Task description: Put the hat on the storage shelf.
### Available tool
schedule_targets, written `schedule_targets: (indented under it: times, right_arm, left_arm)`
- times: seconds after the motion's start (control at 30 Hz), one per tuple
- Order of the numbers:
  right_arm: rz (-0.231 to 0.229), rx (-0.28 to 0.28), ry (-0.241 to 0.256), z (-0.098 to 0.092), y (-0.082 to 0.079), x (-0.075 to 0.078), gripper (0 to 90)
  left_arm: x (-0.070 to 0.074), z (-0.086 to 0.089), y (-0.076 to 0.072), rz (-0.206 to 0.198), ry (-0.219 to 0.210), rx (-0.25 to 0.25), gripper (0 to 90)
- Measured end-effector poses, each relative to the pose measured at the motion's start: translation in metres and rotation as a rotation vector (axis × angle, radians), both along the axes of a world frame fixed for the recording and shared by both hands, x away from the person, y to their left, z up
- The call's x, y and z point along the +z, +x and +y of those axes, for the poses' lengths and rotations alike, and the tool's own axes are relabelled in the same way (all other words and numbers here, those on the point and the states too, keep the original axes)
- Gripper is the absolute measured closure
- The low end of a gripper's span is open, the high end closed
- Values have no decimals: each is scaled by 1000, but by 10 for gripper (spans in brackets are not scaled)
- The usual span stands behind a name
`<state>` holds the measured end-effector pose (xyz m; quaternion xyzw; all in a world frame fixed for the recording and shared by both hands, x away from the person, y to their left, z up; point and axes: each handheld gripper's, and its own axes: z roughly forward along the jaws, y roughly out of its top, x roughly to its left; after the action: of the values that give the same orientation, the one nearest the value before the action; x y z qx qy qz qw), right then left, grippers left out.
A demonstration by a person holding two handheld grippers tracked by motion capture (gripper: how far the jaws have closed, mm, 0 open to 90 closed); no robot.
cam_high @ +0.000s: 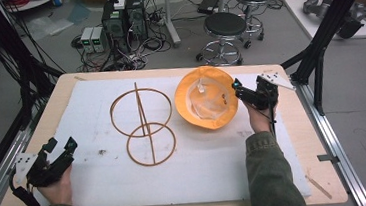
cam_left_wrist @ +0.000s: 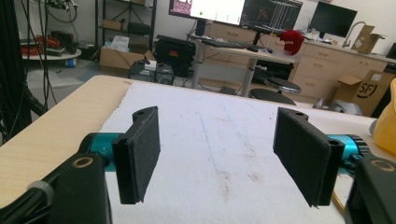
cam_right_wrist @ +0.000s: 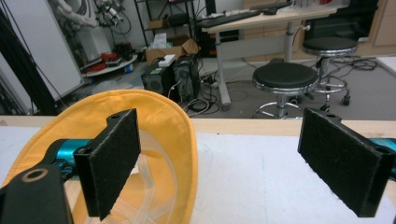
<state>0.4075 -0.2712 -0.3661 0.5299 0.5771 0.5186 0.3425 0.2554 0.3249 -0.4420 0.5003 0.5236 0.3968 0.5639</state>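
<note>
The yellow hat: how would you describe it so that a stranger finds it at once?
On the white mat covering the table, look right of the brown wire stand. The yellow hat lies upside down there, its pale lining showing, the only brightly coloured, soft item.

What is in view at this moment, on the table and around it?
hat: one, orange-yellow, upside down on the white mat, right of centre.
wooden frame: one, brown, two rings joined by sticks, lying at the mat's centre.
mat: one, white, covering most of the table.
table: one, light wood.
stools: two, black seats, on the floor beyond the table.
computers: two, dark, on the floor among cables.
left tongs: one, black, open, held near the table's left corner.
right tongs: one, black, open, at the hat's right rim.
hands: two, olive sleeves.
</note>
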Motion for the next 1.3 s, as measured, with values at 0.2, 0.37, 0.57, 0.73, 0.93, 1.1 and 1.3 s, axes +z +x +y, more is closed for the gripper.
schedule_targets:
  times: [0.2,0.37,0.57,0.73,0.93,1.1,1.3]
  right_arm:
    - [52,9,-8,7,17,1,119]
    - [106,19,-42,13,29,0,153]
    - [174,16,-87,19,36,-5,237]
    - [223,35,-92,20,38,-8,385]
    - [309,70,31,12,37,-9,817]
    - [294,119,69,10,35,-5,859]
    - [265,126,37,16,30,-1,859]
  left_arm:
    - [0,1,0,-4,-6,4,320]
    - [0,2,0,-4,-8,5,320]
    - [1,3,0,-7,-8,7,320]
    - [1,3,0,-5,-1,6,321]
    - [0,2,0,-4,-7,5,321]
    - [1,2,0,-9,0,7,321]
    - [1,0,-1,-8,3,3,322]
